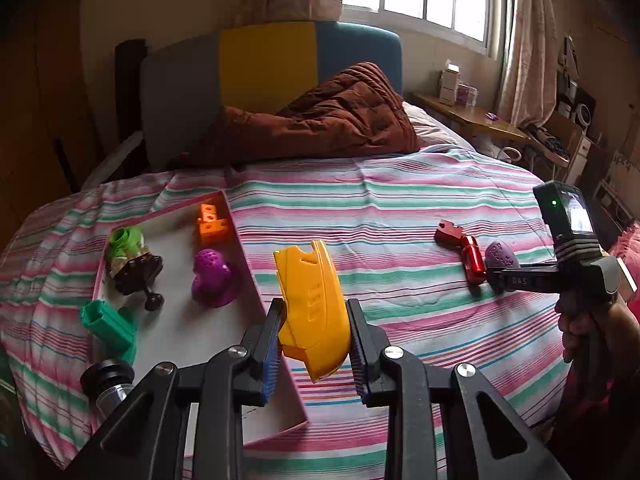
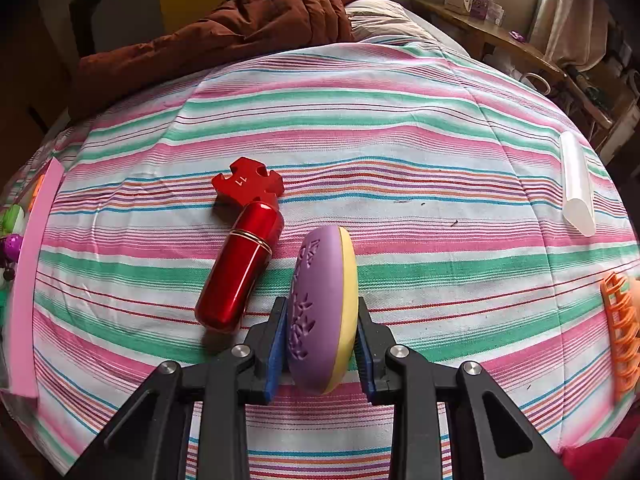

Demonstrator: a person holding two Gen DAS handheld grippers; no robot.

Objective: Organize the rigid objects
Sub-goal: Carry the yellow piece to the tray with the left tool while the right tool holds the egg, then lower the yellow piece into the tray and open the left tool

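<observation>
Grippers at work over a bed [image 2: 360, 128] spread with a pink, green and white striped sheet. Left gripper [image 1: 314, 344] has its fingers [image 1: 269, 356] pinching a curved yellow plastic part [image 1: 312, 304], held above the right edge of a pink-rimmed tray [image 1: 244, 248] that lies on the bed's left side. Inside the tray sit an orange block [image 1: 212, 222] at the far end, a purple perforated piece [image 1: 212, 280] near the middle, a green-and-dark-brown piece [image 1: 130, 260] to the left, a green tube-shaped piece [image 1: 110, 326] nearer the camera, and a black-and-silver cylinder [image 1: 108, 384] at the near left edge.

Right gripper [image 2: 322, 344] has its fingers [image 2: 276, 348] closed on a purple-and-yellow oval case [image 2: 324, 308], gripped on its flat faces and standing on edge at the sheet. Just left of it lies a glossy red cylinder [image 2: 240, 272], its far end touching a red notched block [image 2: 248, 180] marked "11". A translucent white piece [image 2: 576, 192] rests well apart at the far right, and an orange comb-like piece [image 2: 620, 328] shows at the right edge.
</observation>
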